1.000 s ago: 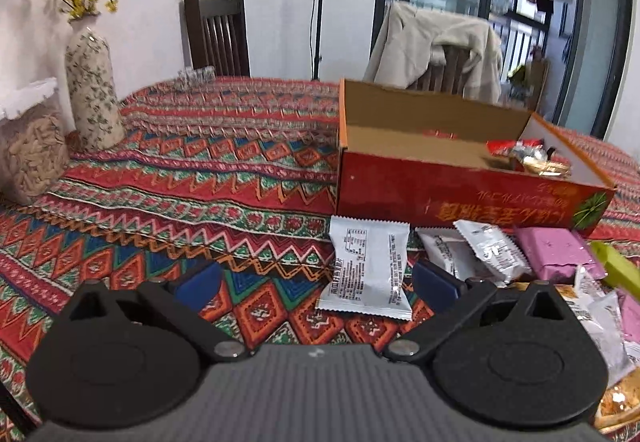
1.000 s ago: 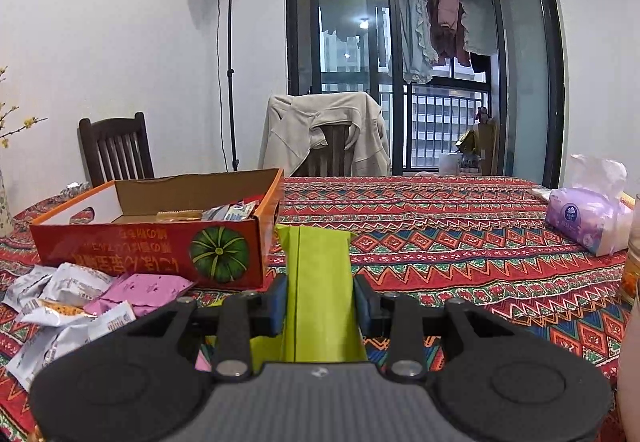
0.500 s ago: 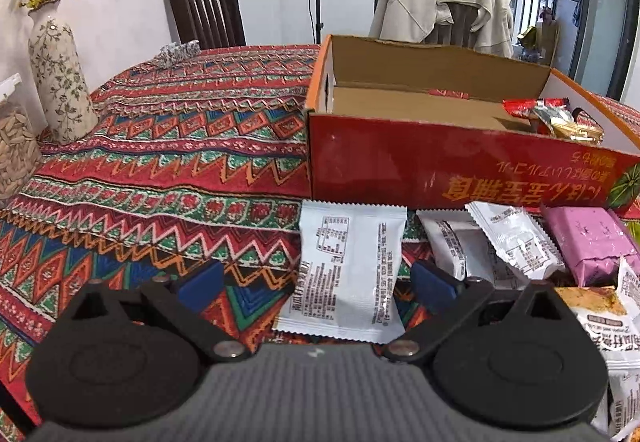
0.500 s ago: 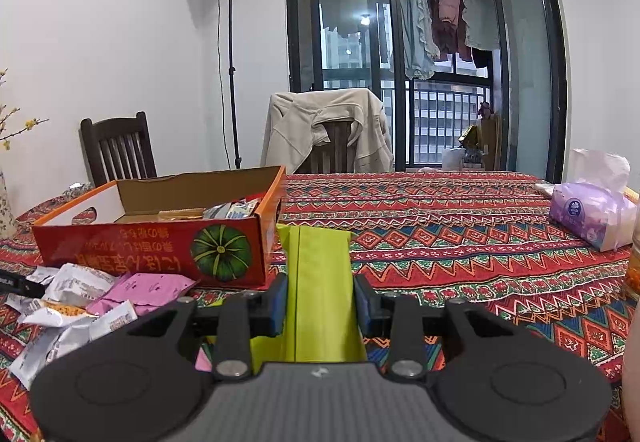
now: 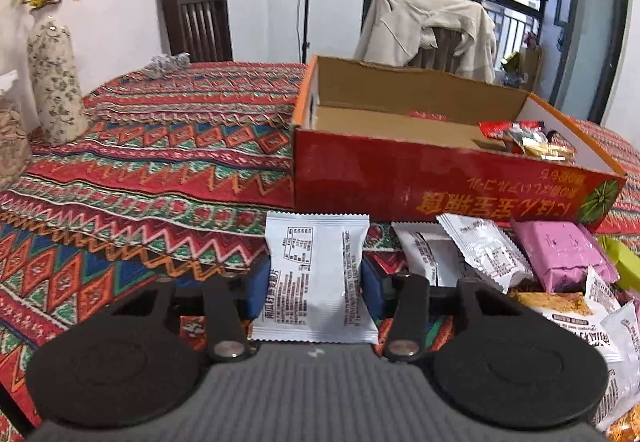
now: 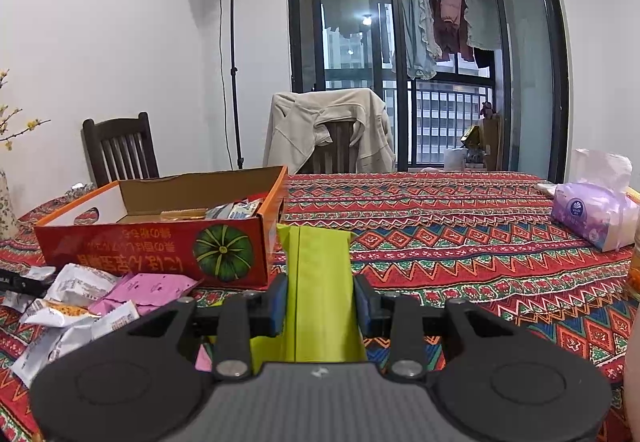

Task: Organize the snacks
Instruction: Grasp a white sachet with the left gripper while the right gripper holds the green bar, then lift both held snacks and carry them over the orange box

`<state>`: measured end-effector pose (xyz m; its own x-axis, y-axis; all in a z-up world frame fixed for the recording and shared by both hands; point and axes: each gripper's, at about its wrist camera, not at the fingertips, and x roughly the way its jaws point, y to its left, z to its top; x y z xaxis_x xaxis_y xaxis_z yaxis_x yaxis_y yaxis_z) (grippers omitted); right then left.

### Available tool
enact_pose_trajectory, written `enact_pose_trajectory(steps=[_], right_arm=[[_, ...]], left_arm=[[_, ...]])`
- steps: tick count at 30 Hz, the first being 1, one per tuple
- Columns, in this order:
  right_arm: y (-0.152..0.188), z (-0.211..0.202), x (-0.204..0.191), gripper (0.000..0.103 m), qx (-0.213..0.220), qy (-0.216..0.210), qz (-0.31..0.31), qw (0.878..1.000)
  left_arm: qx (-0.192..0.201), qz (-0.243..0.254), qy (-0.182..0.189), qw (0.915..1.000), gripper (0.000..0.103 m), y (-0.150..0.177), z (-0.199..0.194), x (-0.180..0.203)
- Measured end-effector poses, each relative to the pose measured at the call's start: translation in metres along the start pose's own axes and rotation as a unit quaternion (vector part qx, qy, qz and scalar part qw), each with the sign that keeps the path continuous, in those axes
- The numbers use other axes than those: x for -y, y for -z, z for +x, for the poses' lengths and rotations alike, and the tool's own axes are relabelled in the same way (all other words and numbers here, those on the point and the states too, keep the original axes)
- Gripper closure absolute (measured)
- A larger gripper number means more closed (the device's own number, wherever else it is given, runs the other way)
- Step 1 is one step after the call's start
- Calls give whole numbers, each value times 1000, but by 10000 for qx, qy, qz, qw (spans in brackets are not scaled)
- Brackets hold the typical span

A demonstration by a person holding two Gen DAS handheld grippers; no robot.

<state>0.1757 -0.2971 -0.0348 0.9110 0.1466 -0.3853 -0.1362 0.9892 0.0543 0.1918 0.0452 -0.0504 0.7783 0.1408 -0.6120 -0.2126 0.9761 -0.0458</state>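
1. The left tool (image 5: 316, 282) is closing: its blue pads sit against both long edges of a white snack packet (image 5: 316, 266), which lies flat on the counter (image 5: 160, 161).
2. That packet lies just at 6 o'clock of the red cardboard box (image 5: 420, 185), whose open top shows a few wrappers in its 3 o'clock end.
3. At 3 o'clock of the packet lie more white packets (image 5: 480, 250) and a pink packet (image 5: 560, 254), overlapping in a loose heap.
4. The right tool (image 6: 320, 302) is narrow and clamped on an upright lime-green packet (image 6: 320, 282), lifted off the counter.
5. In the right view the box (image 6: 160, 246) stands at 10 o'clock of the green packet, and a purple tissue pack (image 6: 592, 209) is far off at 2 o'clock.
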Motion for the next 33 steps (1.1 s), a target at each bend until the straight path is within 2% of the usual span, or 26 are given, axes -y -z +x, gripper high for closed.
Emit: enact_pose_trajectory(steps=[12,20,25,33], right_arm=[[0,-1,1,69,30,2,1,10000],[-3,-8,-1,70,284,-23,20,9996],[-20,-15,0,70,481,-103,103,9987],[-54,-11,-23,70,751,-338,-164,9965]], left_arm=[[594,-124,193,9980,55,2,-37,-1],[983,-215,452,9939,55,-12,-58,4],[1079,-182,490,9928,55,-24,-61,10],[1153,-210,571,9915,55,-47,-51,21]])
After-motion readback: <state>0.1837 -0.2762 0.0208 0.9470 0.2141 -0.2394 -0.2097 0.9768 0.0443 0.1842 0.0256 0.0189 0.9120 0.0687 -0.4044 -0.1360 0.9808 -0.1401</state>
